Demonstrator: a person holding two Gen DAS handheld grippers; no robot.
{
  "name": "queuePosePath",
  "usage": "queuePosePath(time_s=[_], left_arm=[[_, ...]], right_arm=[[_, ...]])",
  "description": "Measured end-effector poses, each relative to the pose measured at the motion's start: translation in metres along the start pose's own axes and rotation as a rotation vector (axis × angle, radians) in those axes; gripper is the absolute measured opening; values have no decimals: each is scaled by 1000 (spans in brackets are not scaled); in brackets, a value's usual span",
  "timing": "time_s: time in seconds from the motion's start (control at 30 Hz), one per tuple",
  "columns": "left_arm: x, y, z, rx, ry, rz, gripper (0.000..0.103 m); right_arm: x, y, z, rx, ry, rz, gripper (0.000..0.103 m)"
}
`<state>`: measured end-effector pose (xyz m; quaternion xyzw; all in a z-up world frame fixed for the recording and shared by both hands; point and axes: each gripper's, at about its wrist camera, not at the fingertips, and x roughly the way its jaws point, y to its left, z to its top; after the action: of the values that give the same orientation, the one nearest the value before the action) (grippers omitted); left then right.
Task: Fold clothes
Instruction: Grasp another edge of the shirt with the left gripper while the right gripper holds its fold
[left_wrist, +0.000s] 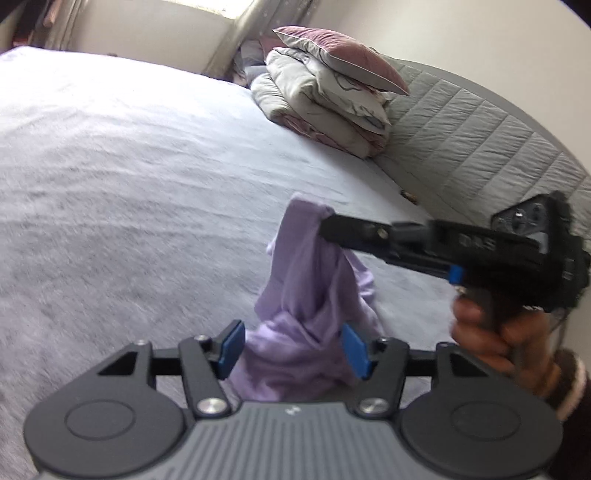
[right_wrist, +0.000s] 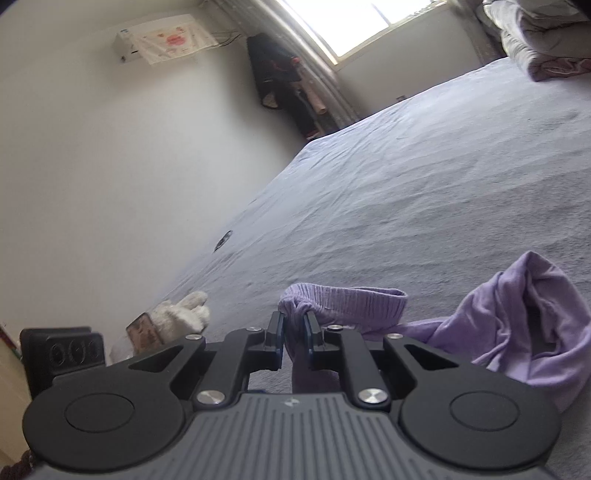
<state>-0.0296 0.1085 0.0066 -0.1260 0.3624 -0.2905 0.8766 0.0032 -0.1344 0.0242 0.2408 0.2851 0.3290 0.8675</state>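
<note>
- Left wrist view: the left gripper (left_wrist: 291, 349) has its blue pads spread, with the lilac garment (left_wrist: 314, 295) bunched between them; the fabric lies close to both pads, but they do not appear to press it, so I read this side as released.
- Same view: the right gripper (left_wrist: 327, 225) comes in from the right, held in a hand (left_wrist: 484, 332), and pinches the garment's top corner. The cloth hangs from that pinch in a loose cone and its lower folds pool on the pale grey bedsheet (left_wrist: 147, 184).
- Background here: stacked pillows (left_wrist: 332, 92) and a quilted headboard (left_wrist: 480, 140), well apart from the work.
- Handling, judged: thin, light knit, wholly limp. It will not hold shape, drapes from any single grip, and slides little on the sheet. Best taken at a hem or corner, two points apart, to spread it flat.
- Right wrist view: the right gripper (right_wrist: 293, 334) has its jaws nearly together, clamped on a ribbed band (right_wrist: 347, 302) of the garment, a cuff or waistband; I cannot tell which.
- Only this view shows the rib texture and the grip point. The remaining cloth heaps to the right on the sheet.
- Only this view shows a white plush toy (right_wrist: 184, 314) near the bed edge, and a window (right_wrist: 351, 26).
- Only the left view shows the hanging drape.
</note>
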Motion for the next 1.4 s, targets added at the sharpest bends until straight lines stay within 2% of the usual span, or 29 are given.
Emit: queuePosePath(time_s=[0.13, 0.23, 0.4, 0.57, 0.7, 0.8, 1.07, 1.1, 1.2, 1.23, 1.27, 1.33, 1.4], left_arm=[[9, -4, 6, 21, -14, 8, 61], [17, -4, 10, 11, -4, 19, 61], [23, 4, 20, -33, -1, 41, 61], [26, 27, 34, -121, -22, 64, 61], [40, 44, 44, -208, -19, 47, 61], [52, 48, 51, -263, -15, 22, 61], [84, 56, 62, -396, -21, 12, 59], [87, 55, 61, -402, -19, 18, 58], [93, 50, 56, -383, -10, 46, 43], [93, 49, 54, -377, -9, 47, 30], [93, 48, 54, -374, -13, 46, 25], [90, 44, 54, -366, -29, 49, 24], [83, 41, 55, -346, -59, 60, 24]], right_arm=[[-1, 7, -1, -12, 20, 32, 13], [-5, 3, 2, 4, 28, 22, 16], [-20, -21, 11, 28, -12, -127, 30], [-22, -51, 17, 29, -21, -322, 31], [-7, -68, 16, 24, 14, -413, 31], [8, -75, 12, 12, 50, -462, 31], [33, -88, 5, 63, 75, -477, 33], [36, -89, 3, 64, 83, -483, 33], [43, -88, -5, 54, 104, -482, 35], [44, -84, -7, 33, 103, -485, 35], [44, -81, -9, 10, 101, -487, 33], [44, -76, -10, -11, 94, -474, 15], [39, -72, -9, -12, 68, -478, 10]])
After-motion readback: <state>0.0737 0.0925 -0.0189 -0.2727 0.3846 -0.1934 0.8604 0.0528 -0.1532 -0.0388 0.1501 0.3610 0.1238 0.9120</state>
